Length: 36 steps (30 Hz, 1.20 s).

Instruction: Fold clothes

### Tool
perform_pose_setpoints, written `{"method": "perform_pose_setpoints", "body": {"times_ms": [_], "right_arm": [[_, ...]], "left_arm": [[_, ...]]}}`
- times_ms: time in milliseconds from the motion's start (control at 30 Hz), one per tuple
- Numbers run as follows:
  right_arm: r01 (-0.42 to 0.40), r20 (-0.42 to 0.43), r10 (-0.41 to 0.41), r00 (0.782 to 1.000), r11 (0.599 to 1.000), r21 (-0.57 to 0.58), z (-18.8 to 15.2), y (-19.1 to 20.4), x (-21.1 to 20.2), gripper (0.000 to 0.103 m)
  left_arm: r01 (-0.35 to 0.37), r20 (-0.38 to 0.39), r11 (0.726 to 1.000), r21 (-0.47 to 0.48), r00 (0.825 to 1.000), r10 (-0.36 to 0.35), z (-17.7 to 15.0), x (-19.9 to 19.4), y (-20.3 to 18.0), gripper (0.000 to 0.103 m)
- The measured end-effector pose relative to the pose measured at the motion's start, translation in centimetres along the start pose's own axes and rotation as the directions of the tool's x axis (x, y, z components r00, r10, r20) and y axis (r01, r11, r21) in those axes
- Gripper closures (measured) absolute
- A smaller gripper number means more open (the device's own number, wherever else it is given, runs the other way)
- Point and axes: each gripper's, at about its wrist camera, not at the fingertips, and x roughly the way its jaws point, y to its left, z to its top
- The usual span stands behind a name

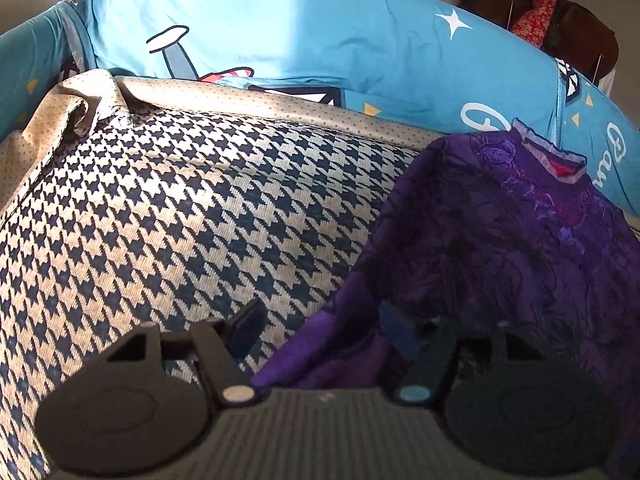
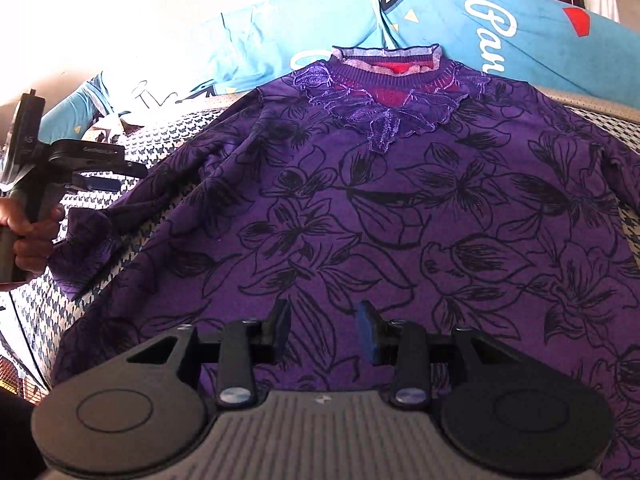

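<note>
You are looking down at a purple sweater printed with black outlined flowers, with a ruffled lilac lace trim below its ribbed collar and a red lining showing inside the neck. It is lying front-up and mostly flat on a houndstooth cloth in navy and cream, which is spreading over a blue cartoon-print sheet behind it. No containers are showing in either view. The sweater's long axis is running from the hem, close under your right gripper, away to the collar, which is pointing toward the blue sheet; one sleeve is trailing out toward your left side with its cuff bunched on the houndstooth. Your right gripper is hovering over the lower body of the sweater with its jaws apart and nothing between them. Your left gripper is sitting at the sweater's side edge, jaws spread wide, one finger over the houndstooth and the other partly hidden by purple fabric; your hand is gripping its handle
</note>
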Motion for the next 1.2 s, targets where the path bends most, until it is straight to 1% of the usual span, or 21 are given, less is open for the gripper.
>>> {"method": "perform_pose_setpoints", "body": {"times_ms": [33,67,233,400,433,467,500,567,633,700,767,867,967,1000,1067,1100,1133,1167,1200], "right_arm": [[-0.001,-0.002,0.001,1.000,1.000,0.003,0.0,0.0,0.0,0.067],[-0.001,-0.004,0.001,1.000,1.000,0.006,0.0,-0.1,0.1,0.067],[-0.005,-0.012,0.005,1.000,1.000,0.011,0.0,0.0,0.2,0.067],[-0.006,-0.015,0.006,1.000,1.000,0.010,0.0,0.1,0.4,0.067],[-0.007,-0.015,0.007,1.000,1.000,0.010,0.0,0.2,0.4,0.067],[-0.008,-0.015,0.008,1.000,1.000,0.010,0.0,0.2,0.4,0.067],[-0.009,-0.015,0.010,1.000,1.000,0.010,0.0,0.2,0.4,0.067],[-0.010,-0.014,0.010,1.000,1.000,0.011,0.0,0.3,0.5,0.067],[-0.009,-0.014,0.009,1.000,1.000,0.012,0.0,0.3,0.5,0.067],[-0.009,-0.014,0.009,1.000,1.000,0.015,0.0,0.3,0.5,0.067],[-0.010,-0.013,0.010,1.000,1.000,0.018,0.0,0.3,0.5,0.067],[-0.010,-0.010,0.010,1.000,1.000,0.022,0.1,0.3,0.5,0.067],[-0.014,-0.012,0.014,1.000,0.999,0.034,0.1,0.2,0.5,0.067],[-0.016,-0.012,0.016,1.000,0.999,0.038,0.1,0.2,0.5,0.067],[-0.020,-0.012,0.021,1.000,0.999,0.046,0.1,0.1,0.5,0.067],[-0.021,-0.013,0.022,1.000,0.999,0.048,0.1,0.1,0.5,0.067],[-0.021,-0.016,0.022,1.000,0.999,0.049,0.1,0.1,0.6,0.067],[-0.021,-0.018,0.021,1.000,0.999,0.049,0.1,0.1,0.6,0.067],[-0.020,-0.020,0.021,1.000,0.999,0.048,0.1,0.1,0.7,0.067]], "left_arm": [[0.001,-0.007,1.000,0.001,1.000,-0.001,0.0,0.3,-0.1,0.040],[0.003,-0.013,1.000,0.003,1.000,-0.003,0.1,0.5,-0.1,0.045],[0.006,-0.045,1.000,0.009,0.999,-0.006,0.2,1.7,-0.5,0.056],[-0.024,-0.049,1.000,0.011,0.998,0.024,0.2,2.2,-0.9,0.067],[-0.026,-0.049,1.000,0.014,0.998,0.027,0.2,2.2,-1.1,0.074],[-0.035,-0.048,0.999,0.020,0.998,0.036,0.2,2.2,-1.3,0.080],[-0.044,-0.047,0.999,0.027,0.998,0.046,0.2,2.2,-1.5,0.084],[-0.068,-0.042,0.997,0.037,0.997,0.069,0.2,2.2,-1.9,0.086],[-0.122,-0.020,0.992,0.039,0.992,0.123,0.4,2.1,-2.0,0.088],[-0.176,0.002,0.984,0.040,0.984,0.176,0.6,2.1,-2.1,0.093],[-0.230,0.025,0.972,0.040,0.973,0.229,0.8,2.0,-2.2,0.093],[-0.309,0.058,0.951,0.037,0.950,0.306,1.0,1.9,-2.3,0.093],[-0.382,0.089,0.924,0.027,0.921,0.379,1.4,2.0,-2.1,0.093],[-0.384,0.091,0.923,0.014,0.920,0.381,1.7,2.0,-1.8,0.093],[-0.337,0.065,0.941,-0.025,0.939,0.338,2.2,2.0,-0.9,0.093],[-0.296,0.042,0.954,-0.048,0.954,0.298,2.2,2.0,-0.4,0.092],[-0.255,0.020,0.964,-0.071,0.966,0.257,2.3,2.1,0.0,0.088],[-0.214,-0.001,0.972,-0.095,0.977,0.215,2.3,2.1,0.5,0.087],[-0.186,-0.013,0.977,-0.109,0.983,0.185,2.3,2.1,0.7,0.086]]}}
